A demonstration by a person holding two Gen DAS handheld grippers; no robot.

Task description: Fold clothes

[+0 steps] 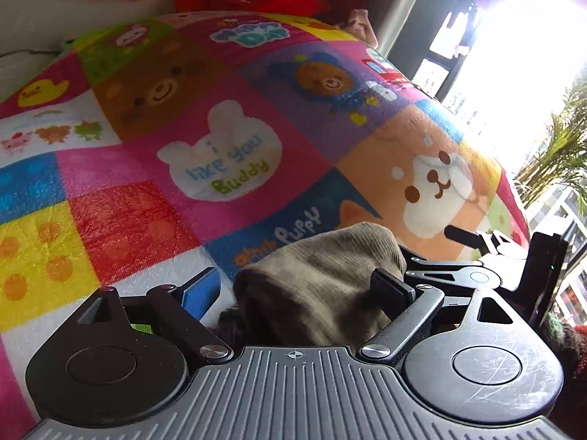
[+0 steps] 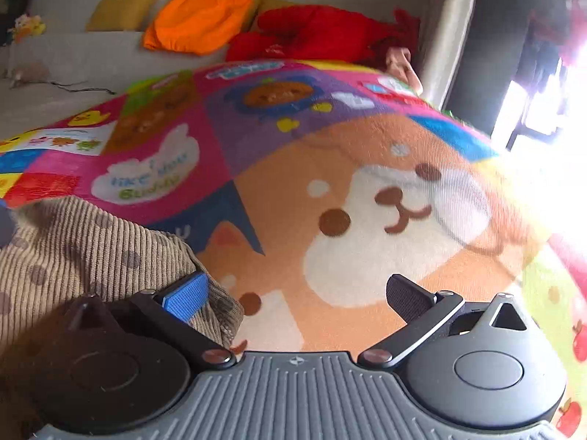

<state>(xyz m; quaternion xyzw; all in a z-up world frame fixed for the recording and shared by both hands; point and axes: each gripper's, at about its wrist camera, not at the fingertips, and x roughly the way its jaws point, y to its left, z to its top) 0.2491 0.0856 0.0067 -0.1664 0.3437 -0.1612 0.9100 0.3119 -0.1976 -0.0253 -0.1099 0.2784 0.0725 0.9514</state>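
A tan corduroy garment with dark dots [image 2: 73, 253] lies on the colourful cartoon blanket [image 2: 293, 139]. In the left wrist view a bunched part of the garment [image 1: 315, 278] sits between the fingers of my left gripper [image 1: 293, 286], which stand wide apart around it. My right gripper [image 2: 297, 297] is open; its blue left finger [image 2: 185, 299] rests on the garment's right edge and its black right finger [image 2: 407, 297] is over bare blanket. The right gripper also shows at the right of the left wrist view [image 1: 488, 256].
The blanket [image 1: 183, 146] covers a pale bed or sofa. An orange cushion [image 2: 198, 22], a yellow pillow [image 2: 121, 11] and a red plush heap [image 2: 315, 33] lie at the back. A bright window [image 1: 521, 55] and a plant [image 1: 561, 154] are on the right.
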